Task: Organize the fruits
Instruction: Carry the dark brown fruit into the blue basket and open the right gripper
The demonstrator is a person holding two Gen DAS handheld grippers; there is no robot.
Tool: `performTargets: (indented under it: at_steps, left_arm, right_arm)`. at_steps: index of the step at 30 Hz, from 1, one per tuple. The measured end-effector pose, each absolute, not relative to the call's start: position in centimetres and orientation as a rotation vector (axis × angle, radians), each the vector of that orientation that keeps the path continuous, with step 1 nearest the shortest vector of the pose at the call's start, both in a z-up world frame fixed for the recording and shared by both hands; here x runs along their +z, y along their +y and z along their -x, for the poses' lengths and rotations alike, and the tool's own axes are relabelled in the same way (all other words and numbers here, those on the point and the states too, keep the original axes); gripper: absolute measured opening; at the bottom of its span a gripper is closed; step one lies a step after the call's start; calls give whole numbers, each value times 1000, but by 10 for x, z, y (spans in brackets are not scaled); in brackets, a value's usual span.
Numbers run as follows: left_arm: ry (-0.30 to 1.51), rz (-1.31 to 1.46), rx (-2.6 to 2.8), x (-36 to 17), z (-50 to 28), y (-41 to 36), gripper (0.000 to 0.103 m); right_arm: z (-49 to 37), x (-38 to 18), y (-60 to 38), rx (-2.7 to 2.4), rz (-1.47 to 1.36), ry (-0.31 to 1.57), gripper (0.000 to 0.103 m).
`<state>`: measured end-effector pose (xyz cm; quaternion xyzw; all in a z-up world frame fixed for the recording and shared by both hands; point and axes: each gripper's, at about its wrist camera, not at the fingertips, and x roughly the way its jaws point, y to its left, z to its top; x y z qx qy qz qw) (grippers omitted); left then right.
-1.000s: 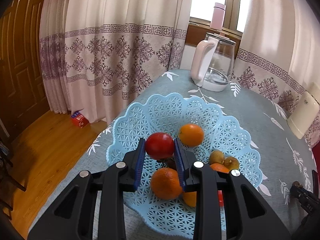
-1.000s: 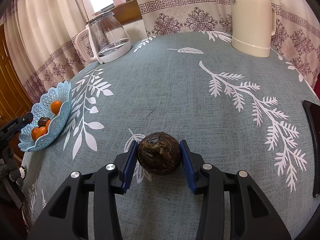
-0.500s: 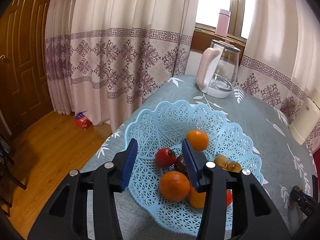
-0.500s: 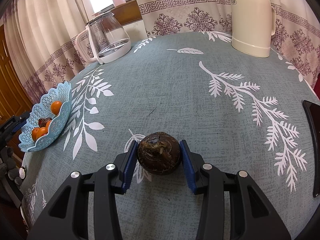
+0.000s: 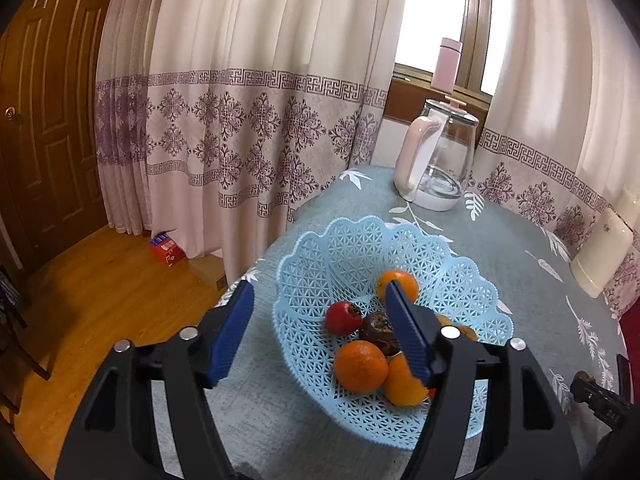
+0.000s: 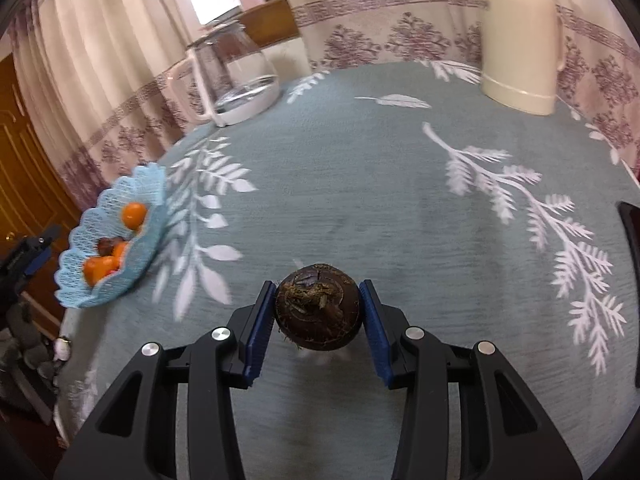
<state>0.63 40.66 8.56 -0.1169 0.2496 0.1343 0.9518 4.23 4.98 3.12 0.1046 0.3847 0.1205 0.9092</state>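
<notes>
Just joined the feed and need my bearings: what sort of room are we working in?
Most likely a home dining or living room: a cloth-covered table with a glass kettle, patterned curtains over a window, and a wooden door.

fruit basket (image 6: 116, 236) motion-blurred, black device (image 6: 630, 280) edge-cropped

Window glare, motion blur — fisheye-warped edges

Left gripper (image 5: 320, 332) spread wide, blue pads empty, hovering over the near rim of the blue basket (image 5: 316, 264). Right gripper (image 6: 319, 320) well away from that basket, out across the table, pads pressed on both sides of a dark brown fruit (image 6: 319, 311).
</notes>
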Motion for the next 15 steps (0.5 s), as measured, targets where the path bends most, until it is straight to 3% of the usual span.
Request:
performTargets:
  at_steps: [9,15]
  left_arm:
    - [477,175,296,95,6,406,90]
    - [469,171,299,103,10,411,93]
  right_arm:
    - [-38,73,110,384,-140,711,43]
    - [-48,91,149,465,-114,698,43]
